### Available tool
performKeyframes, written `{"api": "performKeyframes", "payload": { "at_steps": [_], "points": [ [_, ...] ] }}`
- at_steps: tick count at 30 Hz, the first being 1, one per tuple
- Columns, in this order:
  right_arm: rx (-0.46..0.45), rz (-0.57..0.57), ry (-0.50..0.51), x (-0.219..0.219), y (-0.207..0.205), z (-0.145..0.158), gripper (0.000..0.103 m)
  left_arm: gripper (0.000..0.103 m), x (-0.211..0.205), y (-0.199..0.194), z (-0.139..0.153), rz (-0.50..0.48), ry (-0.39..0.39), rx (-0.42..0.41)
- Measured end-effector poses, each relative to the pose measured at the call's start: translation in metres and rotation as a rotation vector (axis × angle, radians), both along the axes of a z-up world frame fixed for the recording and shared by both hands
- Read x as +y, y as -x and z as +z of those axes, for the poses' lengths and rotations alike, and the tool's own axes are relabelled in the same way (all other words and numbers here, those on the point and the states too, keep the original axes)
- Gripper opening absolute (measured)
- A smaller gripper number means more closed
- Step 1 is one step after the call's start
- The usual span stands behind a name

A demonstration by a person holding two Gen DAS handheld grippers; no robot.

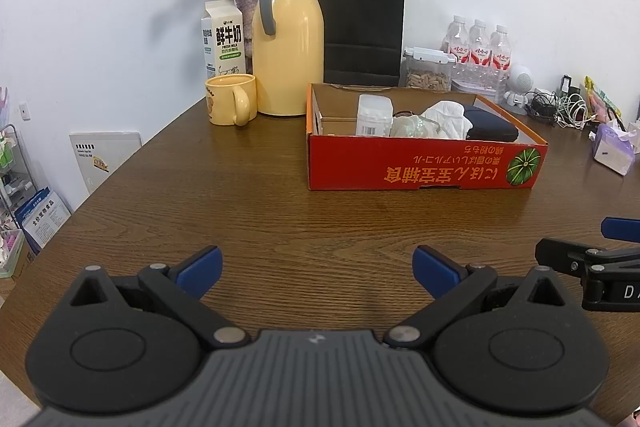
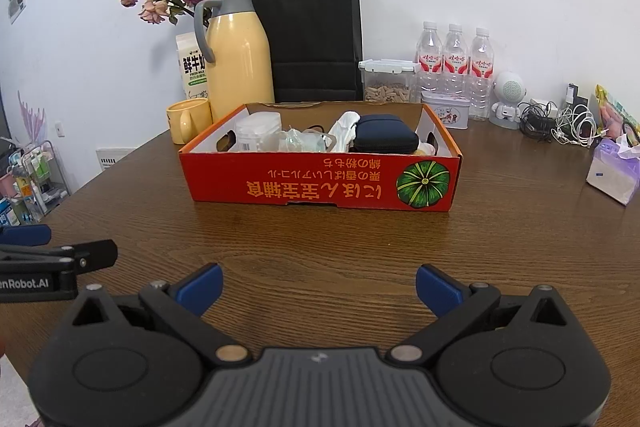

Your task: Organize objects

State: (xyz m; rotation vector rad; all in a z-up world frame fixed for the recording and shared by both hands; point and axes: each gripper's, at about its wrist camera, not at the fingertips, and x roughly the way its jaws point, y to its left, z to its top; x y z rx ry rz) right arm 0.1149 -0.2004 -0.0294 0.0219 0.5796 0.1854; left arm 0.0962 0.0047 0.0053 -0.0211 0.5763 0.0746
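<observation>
1. On the wooden worktop (image 2: 500, 227): red cardboard box (image 2: 320, 183), open top, mid-surface, well ahead of both claws.
2. Behind the box: black paper bag (image 2: 312, 39), yellow thermos (image 2: 238, 63), yellow mug (image 2: 188, 119).
3. Inside the box: navy zip case (image 2: 386, 137) at right, white tissue (image 2: 344, 133) beside it, white plastic bottle (image 2: 256, 135) at left.
4. Left claw (image 1: 318, 271): fingers wide apart, empty, low over worktop.
5. Right claw (image 2: 319, 289): fingers wide apart, empty, beside the left one.

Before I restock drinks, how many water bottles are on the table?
3. They stand in a row by the wall, right of the black bag: left bottle, middle bottle, right bottle. Others could be hidden behind them.
</observation>
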Motion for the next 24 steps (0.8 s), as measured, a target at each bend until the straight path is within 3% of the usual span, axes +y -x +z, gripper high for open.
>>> {"api": "performKeyframes", "payload": {
  "at_steps": [24],
  "points": [
    [0.0, -0.004, 0.0, -0.001, -0.0014, 0.0023, 0.103, 0.103, -0.0025, 0.0022, 0.005, 0.004, 0.004, -0.01]
  ]
}}
